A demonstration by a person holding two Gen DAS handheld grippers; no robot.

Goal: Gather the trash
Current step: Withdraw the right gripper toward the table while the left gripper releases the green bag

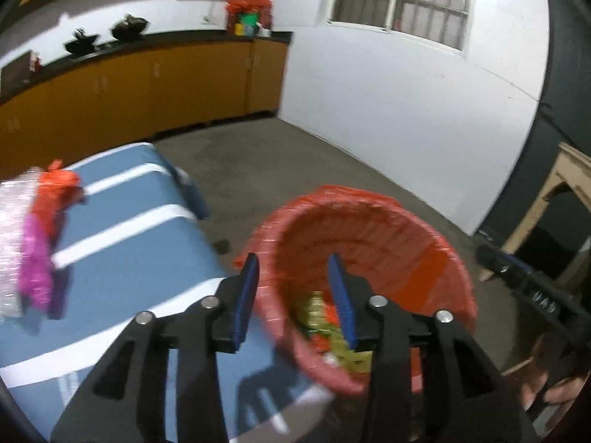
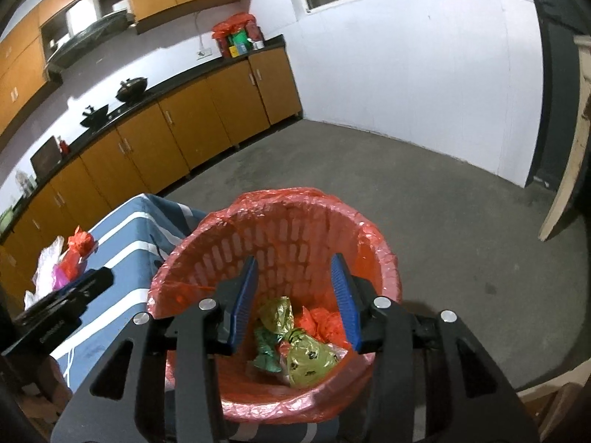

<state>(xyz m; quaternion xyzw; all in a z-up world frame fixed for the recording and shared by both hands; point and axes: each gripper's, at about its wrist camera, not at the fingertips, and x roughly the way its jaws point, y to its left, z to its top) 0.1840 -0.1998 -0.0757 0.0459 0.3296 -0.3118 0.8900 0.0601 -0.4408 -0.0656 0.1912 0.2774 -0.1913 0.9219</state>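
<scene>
A red basket (image 2: 207, 258) lined with a red plastic bag stands beside the table, with green, gold and orange wrappers (image 2: 295, 347) lying in its bottom. My right gripper (image 2: 295, 258) hangs over the basket's mouth, open, with nothing between its blue pads. In the blurred left wrist view my left gripper (image 1: 293, 258) is also open and empty, above the near left rim of the basket (image 1: 406, 243). A pile of red, pink and clear plastic bags (image 1: 37, 240) (image 2: 70, 258) lies on the striped table, left of both grippers.
The table (image 1: 129, 221) (image 2: 129, 229) wears a blue cloth with white stripes. Orange cabinets and a dark counter with woks (image 2: 131, 86) and a red bag (image 2: 236, 33) run along the far wall. Wooden furniture (image 1: 554, 192) stands right. Grey concrete floor (image 2: 443, 221) surrounds the basket.
</scene>
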